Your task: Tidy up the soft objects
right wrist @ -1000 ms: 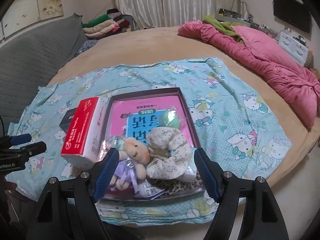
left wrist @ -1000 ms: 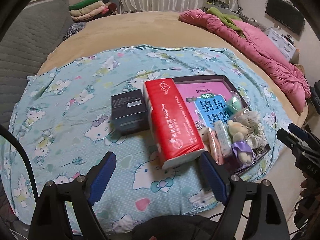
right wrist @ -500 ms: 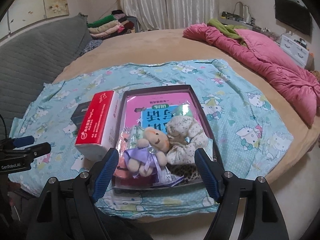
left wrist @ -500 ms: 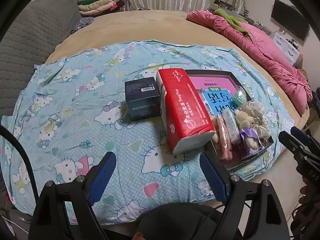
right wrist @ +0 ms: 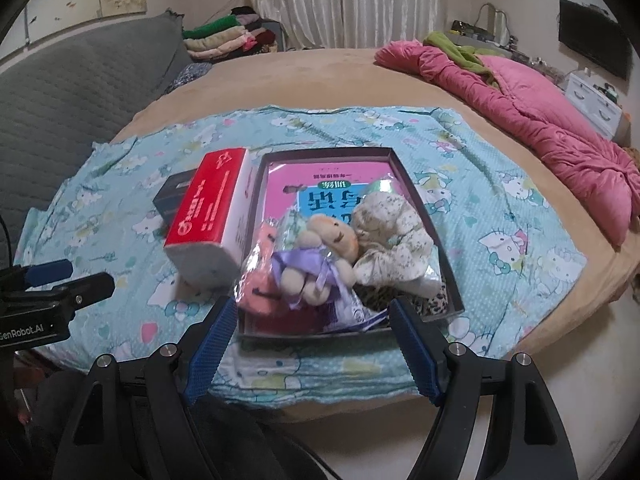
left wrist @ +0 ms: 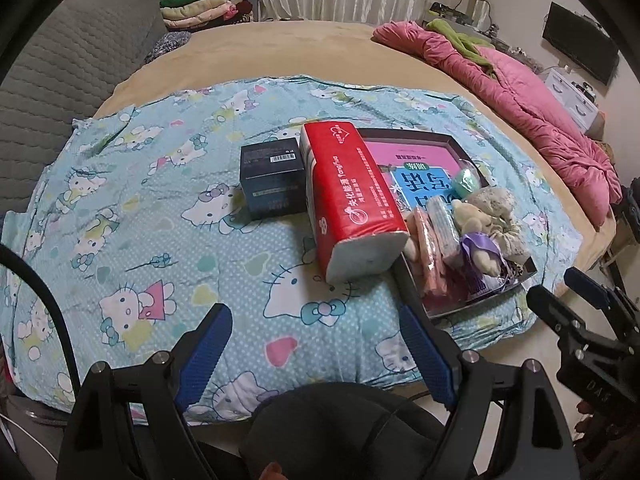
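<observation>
Left claw point(left wrist: 316, 340) and right claw point(right wrist: 312, 344): both spread wide, holding nothing, above the near edge of the bed point(right wrist: 320, 76). Beyond the right claw, a dark tray point(right wrist: 450, 276) holding a plush doll point(right wrist: 320, 252) and floral fabric bundle point(right wrist: 394, 240); red tissue pack point(left wrist: 352, 200) just left of it.

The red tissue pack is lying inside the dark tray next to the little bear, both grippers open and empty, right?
Not quite. The red tissue pack lies outside the dark tray, against its left wall, on the blue cloth, as the right wrist view shows. The little bear is in the tray; both grippers are open and empty.
</observation>
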`<state>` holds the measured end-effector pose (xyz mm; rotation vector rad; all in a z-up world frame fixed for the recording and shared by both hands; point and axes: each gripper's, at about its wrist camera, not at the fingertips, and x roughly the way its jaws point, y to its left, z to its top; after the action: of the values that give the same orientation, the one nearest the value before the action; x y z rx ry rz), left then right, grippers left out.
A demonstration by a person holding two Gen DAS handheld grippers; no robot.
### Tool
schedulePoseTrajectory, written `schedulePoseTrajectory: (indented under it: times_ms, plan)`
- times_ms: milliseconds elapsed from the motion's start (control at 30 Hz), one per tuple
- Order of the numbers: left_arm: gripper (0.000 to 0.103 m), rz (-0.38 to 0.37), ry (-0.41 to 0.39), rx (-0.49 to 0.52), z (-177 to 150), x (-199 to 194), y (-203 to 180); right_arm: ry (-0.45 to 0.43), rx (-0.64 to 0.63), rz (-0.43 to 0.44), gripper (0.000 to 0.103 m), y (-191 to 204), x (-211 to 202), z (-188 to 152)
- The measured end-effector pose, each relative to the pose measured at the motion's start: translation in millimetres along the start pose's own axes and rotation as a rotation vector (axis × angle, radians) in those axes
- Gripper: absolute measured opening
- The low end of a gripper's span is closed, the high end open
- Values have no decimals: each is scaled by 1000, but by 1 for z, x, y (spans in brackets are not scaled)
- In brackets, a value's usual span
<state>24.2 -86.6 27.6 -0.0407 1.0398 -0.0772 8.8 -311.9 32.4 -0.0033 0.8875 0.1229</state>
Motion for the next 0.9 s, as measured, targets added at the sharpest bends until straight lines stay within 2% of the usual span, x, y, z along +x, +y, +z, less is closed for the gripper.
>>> schedulePoseTrajectory:
  times_ms: [267,433,900]
  plan:
    - [85,-25,27,-4,-10,-5,-8,22,-10,-31,80,0,-21,-19]
    - [86,-14,27,-1,-13,-11,-11,13,-39,-45,80,1,-32,-24]
    - [86,-23,27,0,-12,-12,-13,32,-11,-30,80,-2,-23,-22]
